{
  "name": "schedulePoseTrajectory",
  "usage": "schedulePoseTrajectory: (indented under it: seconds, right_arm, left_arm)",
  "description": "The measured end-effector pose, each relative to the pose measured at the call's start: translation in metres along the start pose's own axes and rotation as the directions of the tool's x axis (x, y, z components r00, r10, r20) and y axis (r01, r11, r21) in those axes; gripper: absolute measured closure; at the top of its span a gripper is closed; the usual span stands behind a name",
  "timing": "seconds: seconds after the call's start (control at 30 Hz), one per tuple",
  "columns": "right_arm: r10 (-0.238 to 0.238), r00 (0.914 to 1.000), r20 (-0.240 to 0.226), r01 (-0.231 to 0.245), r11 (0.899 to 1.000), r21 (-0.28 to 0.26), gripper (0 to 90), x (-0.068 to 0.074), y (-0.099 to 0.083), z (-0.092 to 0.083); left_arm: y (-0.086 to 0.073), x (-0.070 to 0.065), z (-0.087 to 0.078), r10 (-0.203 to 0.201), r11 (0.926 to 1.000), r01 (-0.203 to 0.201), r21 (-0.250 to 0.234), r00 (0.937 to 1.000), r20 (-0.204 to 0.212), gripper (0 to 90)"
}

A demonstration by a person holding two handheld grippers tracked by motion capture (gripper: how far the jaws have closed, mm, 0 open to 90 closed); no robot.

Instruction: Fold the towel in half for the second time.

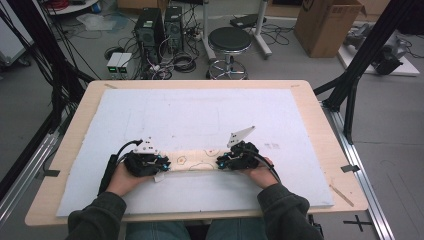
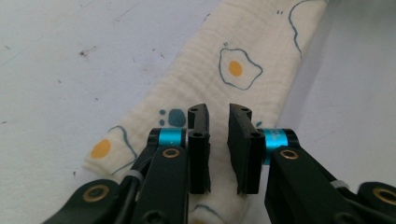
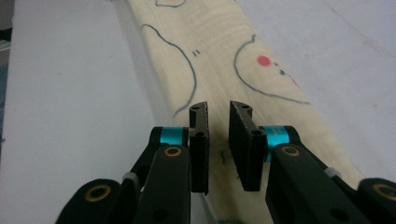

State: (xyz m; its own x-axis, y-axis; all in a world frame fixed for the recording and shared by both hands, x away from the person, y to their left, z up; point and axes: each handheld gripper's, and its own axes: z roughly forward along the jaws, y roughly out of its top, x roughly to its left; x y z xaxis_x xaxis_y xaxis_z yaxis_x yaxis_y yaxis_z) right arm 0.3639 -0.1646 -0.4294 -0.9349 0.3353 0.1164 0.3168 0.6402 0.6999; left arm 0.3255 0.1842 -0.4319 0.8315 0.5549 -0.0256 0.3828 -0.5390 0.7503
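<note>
I see my left hand-held gripper (image 2: pixel 218 140) slightly parted over one end of the folded cloth (image 1: pixel 195 160), gripping nothing; my right hand-held gripper (image 3: pixel 218 140) likewise at the other end, cloth flat on the bench (image 1: pixel 310 100).

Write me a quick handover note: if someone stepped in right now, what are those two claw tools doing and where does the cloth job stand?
Left gripper: jaws slightly apart, over the cloth near its left end; nothing pinched.
Right gripper: the same, over the cloth's right end.
Cloth: folded into a long narrow strip, lying flat across the white mat, between both hands.
Done: the strip looks folded lengthwise and laid down.
Left: probably folding it shorter, end to end; regrip both ends first.
</note>
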Motion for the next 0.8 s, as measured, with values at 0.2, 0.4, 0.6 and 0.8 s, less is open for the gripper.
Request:
schedulePoseTrajectory:
  seconds: [0.2,0.4,0.6,0.8]
  right_arm:
    - [0.007,0.9995,0.032,-0.006,1.0,-0.021,72.1,-0.005,-0.01,-0.011]
    - [0.016,0.9983,0.056,-0.015,1.0,-0.025,65.8,-0.011,-0.02,-0.023]
    - [0.038,0.9967,0.071,-0.035,0.998,-0.049,62.0,-0.016,-0.028,-0.033]
    - [0.044,0.9958,0.08,-0.039,0.997,-0.066,58.9,-0.02,-0.038,-0.038]
  left_arm:
    - [-0.003,0.002,-0.005,0.004,1.0,-0.004,0.001,0.9998,-0.017,65.7]
    - [-0.007,0.004,-0.009,-0.007,1.0,0.007,-0.002,0.9998,-0.019,59.8]
    - [-0.01,0.006,-0.012,-0.012,0.9999,0.012,-0.005,0.9998,-0.015,55.8]
    - [-0.017,0.008,-0.015,-0.044,0.9984,0.043,-0.038,0.999,-0.013,54.3]
